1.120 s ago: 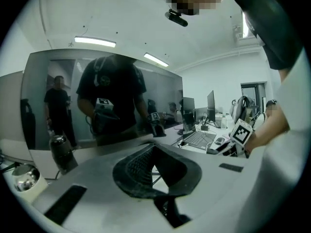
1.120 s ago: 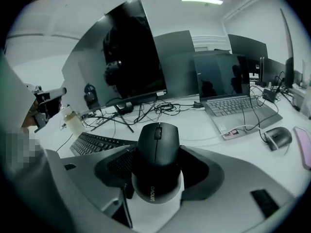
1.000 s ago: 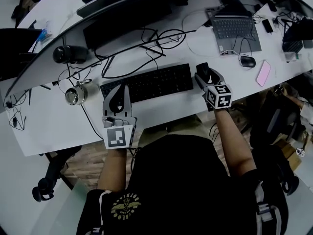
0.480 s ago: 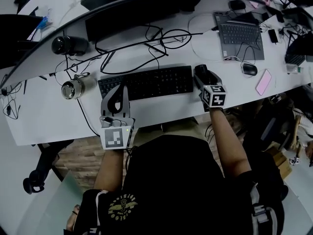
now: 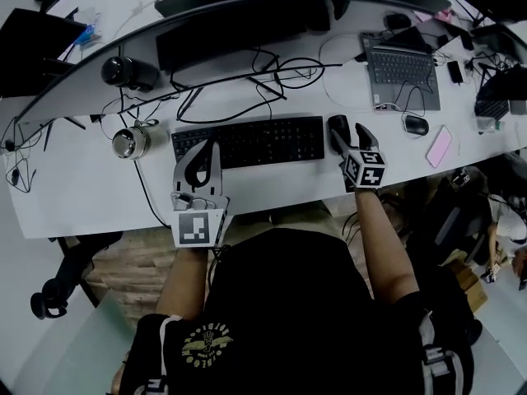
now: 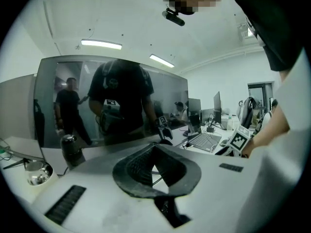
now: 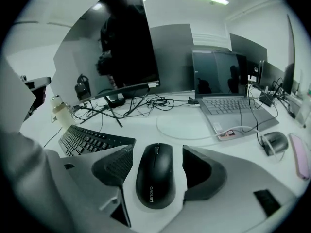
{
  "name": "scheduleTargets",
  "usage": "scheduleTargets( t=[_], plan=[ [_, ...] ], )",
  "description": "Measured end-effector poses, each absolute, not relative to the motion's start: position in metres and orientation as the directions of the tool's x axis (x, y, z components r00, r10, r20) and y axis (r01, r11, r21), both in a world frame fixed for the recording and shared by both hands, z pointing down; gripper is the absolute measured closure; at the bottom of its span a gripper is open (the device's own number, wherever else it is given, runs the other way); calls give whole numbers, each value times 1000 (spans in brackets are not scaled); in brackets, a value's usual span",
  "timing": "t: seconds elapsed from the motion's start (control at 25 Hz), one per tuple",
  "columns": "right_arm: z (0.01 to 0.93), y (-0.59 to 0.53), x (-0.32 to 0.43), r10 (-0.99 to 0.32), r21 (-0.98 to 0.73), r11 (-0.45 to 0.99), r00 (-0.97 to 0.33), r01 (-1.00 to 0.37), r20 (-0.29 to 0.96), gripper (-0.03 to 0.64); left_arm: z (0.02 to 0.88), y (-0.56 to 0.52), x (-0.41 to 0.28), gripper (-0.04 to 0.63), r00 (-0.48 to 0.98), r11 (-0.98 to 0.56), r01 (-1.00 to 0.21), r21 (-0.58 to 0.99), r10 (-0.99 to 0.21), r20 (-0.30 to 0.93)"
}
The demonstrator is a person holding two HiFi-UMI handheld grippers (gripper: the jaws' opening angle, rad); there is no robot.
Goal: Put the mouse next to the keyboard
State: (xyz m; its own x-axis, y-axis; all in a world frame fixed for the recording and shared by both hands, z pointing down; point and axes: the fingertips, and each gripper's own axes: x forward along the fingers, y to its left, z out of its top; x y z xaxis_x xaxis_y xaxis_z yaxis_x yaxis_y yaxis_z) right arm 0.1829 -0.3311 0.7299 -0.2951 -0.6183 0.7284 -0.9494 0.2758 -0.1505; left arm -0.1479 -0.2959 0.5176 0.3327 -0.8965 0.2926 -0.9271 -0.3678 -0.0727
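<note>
The right gripper (image 7: 157,152) had just been opening wide around the mouse (image 7: 155,178), which lay loose by the keyboard (image 7: 92,140) near the surface's (image 5: 90,188) front edge. Lifting off crooked could knock it away.

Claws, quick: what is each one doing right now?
Left claw: closed, empty.
Right claw: open, just widened; mouse lies loose between its jaws.

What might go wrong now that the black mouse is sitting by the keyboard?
The right tool's jaws have just been opening, and the black computer mouse lies loose between them on the white desk. If the tool pulls away crooked, a jaw might bump the mouse and slide it away from the black keyboard, or into it. Backing straight out looks safest.
</note>
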Motion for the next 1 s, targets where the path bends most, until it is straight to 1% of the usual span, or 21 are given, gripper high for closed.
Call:
scheduleTargets(
  t=[0.04, 0.08, 0.16, 0.2, 0.28, 0.32, 0.4, 0.76, 1.0],
  plan=[
    [722, -332, 182, -634, -142, 282, -296, -949, 714, 303, 516, -294, -149, 594, 335, -374, -924, -78, -891, 305],
    [715, -332, 181, -650, -136, 288, -298, -948, 699, 330, 514, -293, -150, 594, 335, -377, -923, -82, -888, 315],
    [699, -330, 179, -682, -127, 295, -302, -947, 666, 394, 507, -290, -156, 594, 327, -368, -926, -87, -894, 307],
    [691, -329, 178, -700, -122, 296, -302, -947, 647, 442, 504, -290, -159, 594, 321, -360, -929, -89, -900, 294],
    [676, -329, 178, -736, -107, 291, -294, -951, 610, 511, 496, -291, -167, 594, 313, -346, -933, -95, -914, 259],
    [670, -329, 179, -752, -99, 286, -287, -953, 594, 557, 492, -291, -170, 594, 310, -339, -936, -97, -921, 237],
    [657, -326, 180, -774, -92, 278, -280, -956, 568, 612, 483, -289, -177, 594, 300, -325, -940, -102, -931, 209],
    [583, -317, 168, -845, -84, 306, -311, -948, 434, 615, 449, -276, -206, 594, 273, -291, -951, -103, -949, 160],
    [521, -310, 154, -889, -55, 333, -333, -941, 316, 617, 426, -264, -228, 594, 239, -253, -962, -100, -962, 129]
  ],
)
